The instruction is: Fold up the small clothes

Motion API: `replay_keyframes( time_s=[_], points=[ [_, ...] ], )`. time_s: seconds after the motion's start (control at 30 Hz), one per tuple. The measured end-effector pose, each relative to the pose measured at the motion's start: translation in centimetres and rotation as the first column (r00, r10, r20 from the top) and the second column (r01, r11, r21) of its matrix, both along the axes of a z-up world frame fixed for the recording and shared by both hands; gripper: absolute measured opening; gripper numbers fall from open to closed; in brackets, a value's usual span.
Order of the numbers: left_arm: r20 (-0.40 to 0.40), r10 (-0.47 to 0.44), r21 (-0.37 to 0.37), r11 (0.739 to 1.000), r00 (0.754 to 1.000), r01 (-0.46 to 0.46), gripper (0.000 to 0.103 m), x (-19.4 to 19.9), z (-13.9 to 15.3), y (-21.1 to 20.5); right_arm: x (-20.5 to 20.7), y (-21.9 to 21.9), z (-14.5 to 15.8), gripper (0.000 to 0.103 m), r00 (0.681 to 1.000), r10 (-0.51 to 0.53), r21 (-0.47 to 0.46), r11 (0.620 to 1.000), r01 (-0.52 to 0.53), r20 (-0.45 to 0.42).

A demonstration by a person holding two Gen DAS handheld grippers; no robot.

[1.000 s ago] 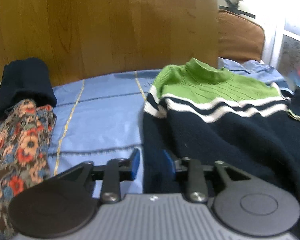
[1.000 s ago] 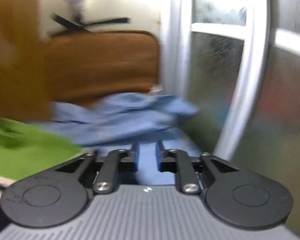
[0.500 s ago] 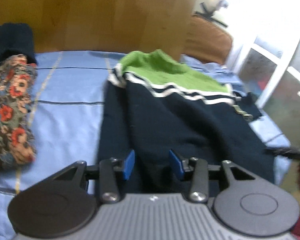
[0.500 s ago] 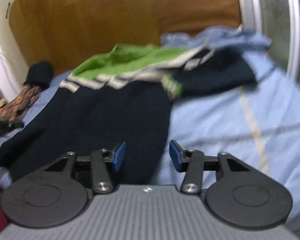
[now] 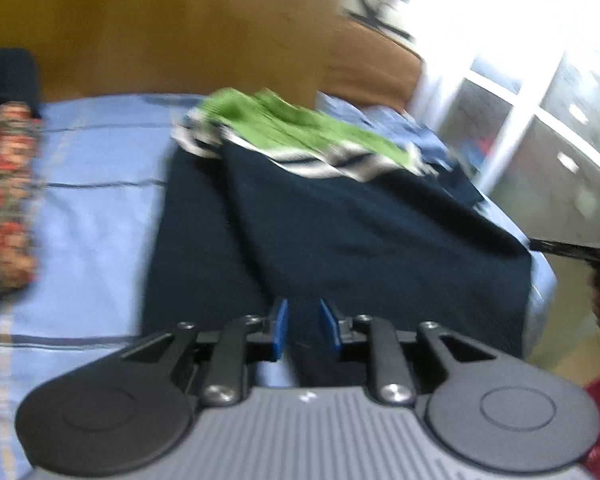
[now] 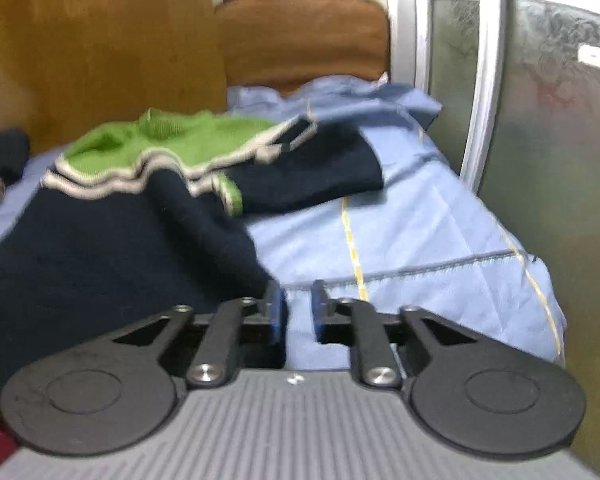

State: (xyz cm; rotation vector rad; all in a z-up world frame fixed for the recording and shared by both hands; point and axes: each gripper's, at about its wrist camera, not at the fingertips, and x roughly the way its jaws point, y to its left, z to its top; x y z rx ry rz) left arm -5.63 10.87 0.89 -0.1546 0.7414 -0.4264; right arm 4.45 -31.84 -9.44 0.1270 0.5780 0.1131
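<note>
A navy knitted sweater with a green yoke and white stripes (image 5: 340,216) lies spread on a bed covered by a light blue sheet with thin yellow and dark lines (image 5: 96,216). Its green collar points toward the wooden headboard (image 5: 160,28), and one sleeve is folded across toward the window side (image 6: 316,168).

The left gripper (image 5: 303,328) points down at a shallow slant over the sweater's near hem. Its blue-padded fingers (image 5: 279,330) have just been closing to a narrow gap; dark knit shows in that gap, but the blur leaves it unclear whether the pads press on the cloth or stand above it.

The right gripper (image 6: 299,316) tilts downward at the sweater's near right corner. Its fingers (image 6: 275,314) stand slightly apart with only blue sheet visible between them; the left pad sits just beside the sweater's edge, gripping nothing.

A floral patterned cloth (image 5: 4,208) and a dark navy folded garment (image 5: 6,76) lie at the bed's left side, well apart from the sweater. Frosted glass panels in white frames (image 6: 540,128) stand on the right.
</note>
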Motion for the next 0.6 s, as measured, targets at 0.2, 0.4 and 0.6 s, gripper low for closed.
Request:
replay_keyframes(
  time_s=[0.2, 0.4, 0.6],
  points=[
    [0.015, 0.228, -0.009, 0.974, 0.973, -0.228, 0.027, -0.4, 0.4, 4.6, 0.9, 4.6, 3.1, 0.029, 0.972, 0.188, 0.043, 0.980, -0.196, 0.144],
    [0.047, 0.349, -0.052, 0.937, 0.936, -0.346, 0.032, -2.1, 0.9, 8.4, 2.2, 19.0, 3.3, 0.045, 0.766, 0.630, -0.030, 0.774, -0.632, 0.131],
    [0.059, 0.414, -0.067, 0.909, 0.908, -0.410, 0.032, -4.1, 1.0, 12.0, -0.7, 32.5, 0.8, 0.057, 0.403, 0.915, -0.268, 0.388, -0.882, -0.001]
  ],
)
